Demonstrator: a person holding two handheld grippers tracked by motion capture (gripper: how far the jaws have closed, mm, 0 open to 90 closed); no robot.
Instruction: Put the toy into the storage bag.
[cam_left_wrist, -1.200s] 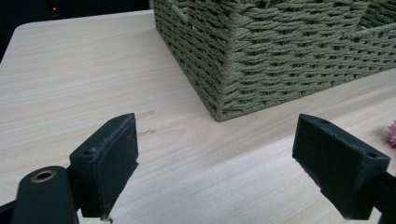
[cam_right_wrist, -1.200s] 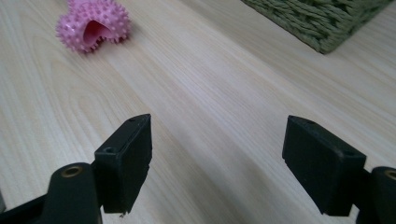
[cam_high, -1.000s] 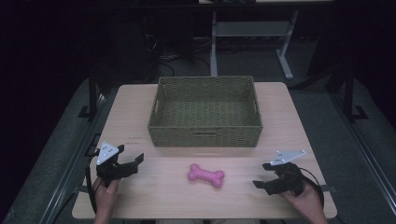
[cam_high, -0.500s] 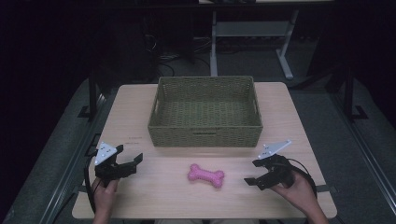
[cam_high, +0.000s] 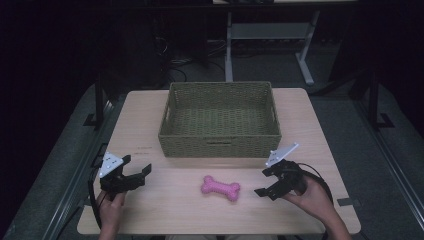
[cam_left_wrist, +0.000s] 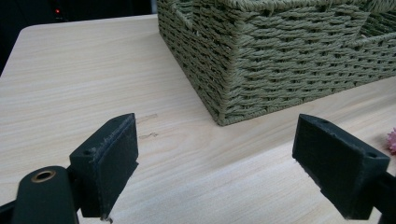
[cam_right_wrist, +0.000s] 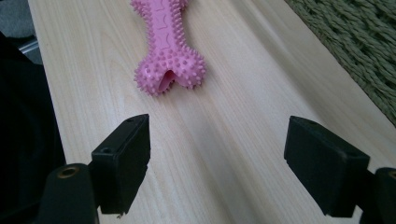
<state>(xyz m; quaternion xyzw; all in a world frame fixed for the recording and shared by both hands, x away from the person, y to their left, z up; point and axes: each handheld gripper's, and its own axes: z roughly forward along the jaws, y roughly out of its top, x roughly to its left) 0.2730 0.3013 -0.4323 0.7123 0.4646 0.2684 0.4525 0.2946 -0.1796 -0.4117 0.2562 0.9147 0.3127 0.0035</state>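
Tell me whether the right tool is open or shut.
Open: the right tool has its jaws spread wide, bare table between them, aimed at the pink bone toy.

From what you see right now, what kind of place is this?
Probably a lab or workshop bench set up for recording. A small light wooden table holds just a woven basket and a pink spiky bone toy, with cables and metal desk legs on the dark floor behind.
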